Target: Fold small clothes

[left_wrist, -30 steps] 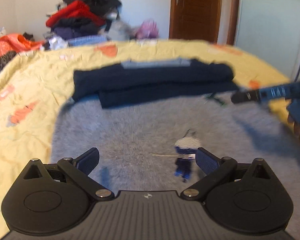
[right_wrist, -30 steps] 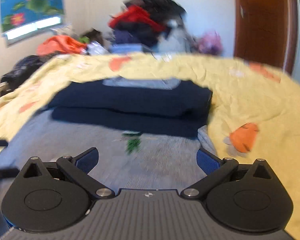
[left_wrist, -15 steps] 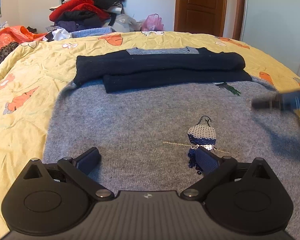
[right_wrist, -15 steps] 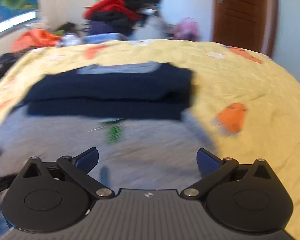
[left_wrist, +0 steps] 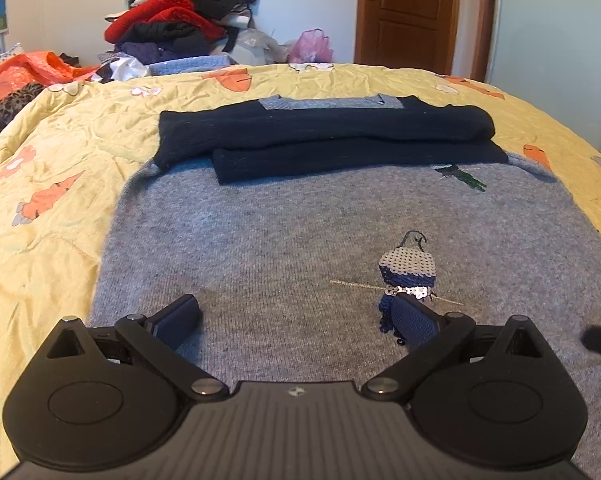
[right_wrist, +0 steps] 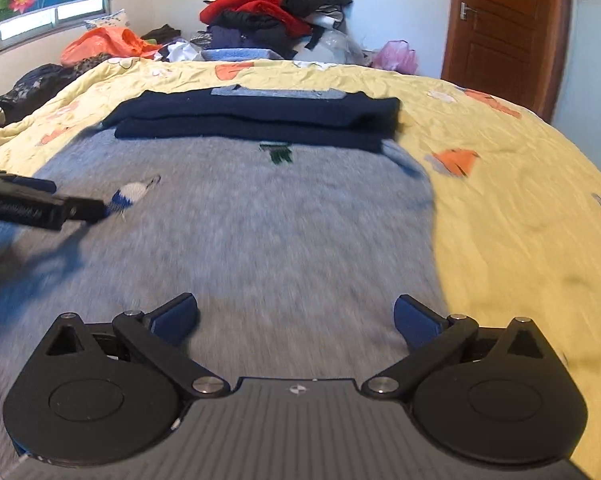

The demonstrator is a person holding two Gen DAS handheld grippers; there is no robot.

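Observation:
A grey knit sweater (left_wrist: 284, 240) (right_wrist: 260, 224) lies flat on the bed, its dark navy sleeves (left_wrist: 340, 136) (right_wrist: 260, 116) folded across the top. It carries a sequin figure (left_wrist: 408, 272) and a small green motif (left_wrist: 460, 176) (right_wrist: 277, 153). My left gripper (left_wrist: 296, 322) hovers open just above the sweater's lower part, right fingertip over the figure. My right gripper (right_wrist: 296, 318) stands open above the sweater's right half, near its right edge. The left gripper's fingers (right_wrist: 76, 212) show from the side in the right wrist view.
The yellow bedspread (left_wrist: 60, 208) (right_wrist: 520, 200) with carrot prints surrounds the sweater. A heap of clothes (left_wrist: 180, 24) (right_wrist: 276, 12) lies beyond the bed's far edge. A brown door (left_wrist: 408, 12) stands at the back right, orange fabric (right_wrist: 104, 42) at the back left.
The right gripper has swung across the sweater and now sits lower over its right part. The left gripper has settled slightly closer to the sequin figure. Both stay open.

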